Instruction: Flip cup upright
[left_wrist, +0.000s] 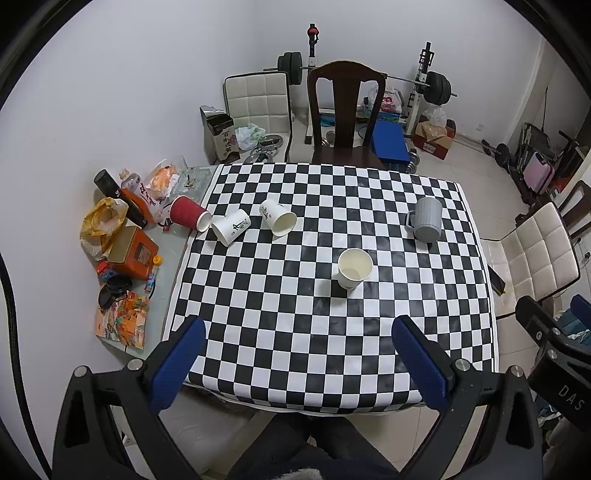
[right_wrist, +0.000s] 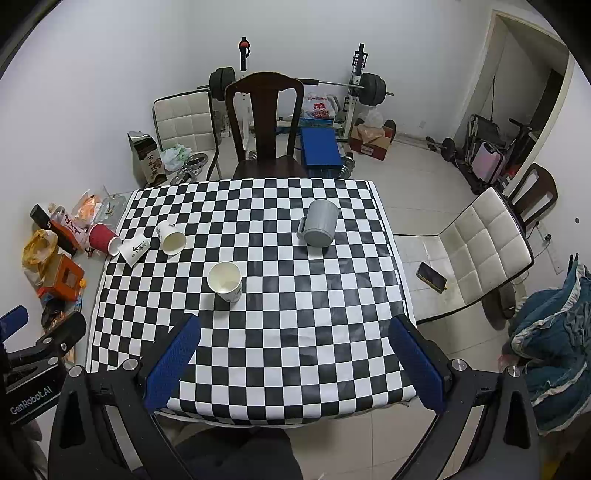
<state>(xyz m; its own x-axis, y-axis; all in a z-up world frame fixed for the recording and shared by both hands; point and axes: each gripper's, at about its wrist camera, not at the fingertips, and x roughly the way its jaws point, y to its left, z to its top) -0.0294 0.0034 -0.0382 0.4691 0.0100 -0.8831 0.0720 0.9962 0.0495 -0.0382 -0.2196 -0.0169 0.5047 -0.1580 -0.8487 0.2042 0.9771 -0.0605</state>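
Note:
A white paper cup (left_wrist: 354, 268) (right_wrist: 224, 282) stands upright near the middle of the checkered table (left_wrist: 295, 332) (right_wrist: 295, 350). Two white printed paper cups (left_wrist: 232, 226) (left_wrist: 277, 217) and a red ribbed cup (left_wrist: 189, 213) lie on their sides at the far left; they also show in the right wrist view (right_wrist: 134, 250) (right_wrist: 170, 237) (right_wrist: 104, 239). A grey mug (left_wrist: 426, 219) (right_wrist: 320, 223) stands mouth down at the far right. My left gripper (left_wrist: 295, 365) and my right gripper (right_wrist: 293, 363) are both open and empty, held above the near table edge.
Snack bags, boxes and bottles (left_wrist: 125, 236) crowd the table's left strip. A dark wooden chair (left_wrist: 345, 114) stands behind the table, white padded chairs (right_wrist: 476, 251) at the right and back left. A phone (right_wrist: 431, 277) lies on the right chair. Weights stand along the wall.

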